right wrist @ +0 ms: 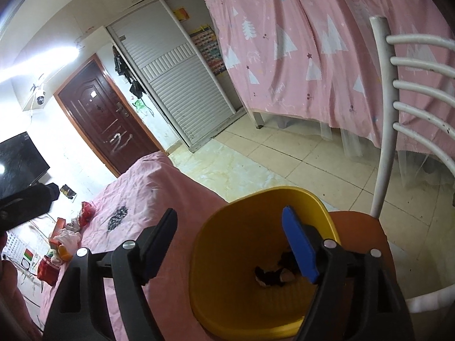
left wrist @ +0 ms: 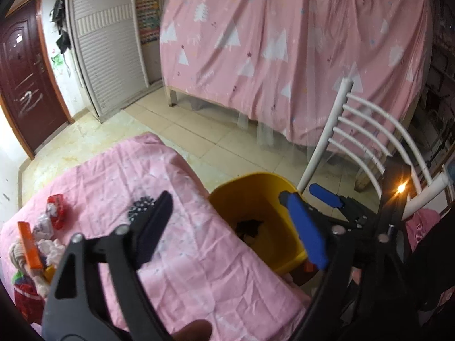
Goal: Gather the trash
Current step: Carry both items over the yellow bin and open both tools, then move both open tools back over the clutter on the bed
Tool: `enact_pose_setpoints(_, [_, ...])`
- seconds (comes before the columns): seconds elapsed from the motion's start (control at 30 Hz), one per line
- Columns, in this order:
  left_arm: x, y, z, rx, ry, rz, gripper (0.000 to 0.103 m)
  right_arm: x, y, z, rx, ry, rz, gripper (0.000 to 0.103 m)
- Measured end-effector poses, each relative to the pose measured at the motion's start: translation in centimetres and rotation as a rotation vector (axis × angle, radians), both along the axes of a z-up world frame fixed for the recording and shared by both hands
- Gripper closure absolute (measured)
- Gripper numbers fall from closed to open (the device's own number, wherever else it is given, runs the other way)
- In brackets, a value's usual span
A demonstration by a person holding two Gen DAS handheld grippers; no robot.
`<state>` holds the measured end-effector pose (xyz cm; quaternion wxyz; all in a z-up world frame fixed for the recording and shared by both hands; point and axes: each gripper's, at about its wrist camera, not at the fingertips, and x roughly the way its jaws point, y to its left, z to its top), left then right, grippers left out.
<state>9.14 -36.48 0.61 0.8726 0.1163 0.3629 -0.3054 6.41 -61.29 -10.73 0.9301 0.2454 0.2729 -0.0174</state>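
Note:
A yellow bin (left wrist: 256,199) (right wrist: 227,284) stands on a chair seat beside the pink-covered table (left wrist: 184,255) (right wrist: 142,199). Dark and pale trash (right wrist: 273,277) lies at its bottom, also in the left wrist view (left wrist: 250,228). My left gripper (left wrist: 227,227) is open and empty over the table edge and bin. My right gripper (right wrist: 230,244) is open and empty above the bin mouth; it also shows in the left wrist view (left wrist: 310,196). Trash lies at the table's far end: a red wrapper (left wrist: 57,210) (right wrist: 86,213), an orange box (left wrist: 28,244), white crumpled paper (left wrist: 52,248) (right wrist: 68,237).
A white slatted chair (left wrist: 364,142) (right wrist: 412,85) with an orange seat (right wrist: 366,236) holds the bin. A pink tree-print curtain (left wrist: 284,42) hangs behind over tiled floor (left wrist: 213,136). A dark door (right wrist: 105,119) and white louvred wardrobe (right wrist: 182,85) stand at the left.

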Motion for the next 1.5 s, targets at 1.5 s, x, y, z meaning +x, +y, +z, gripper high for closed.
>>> enact_pose_setpoints(1.5, [-0.1, 36.0, -3.7, 0.047, -0.030, 0.617, 0.008, 4.1, 30.3, 7.1, -0.232, -0.094, 0.583, 0.012])
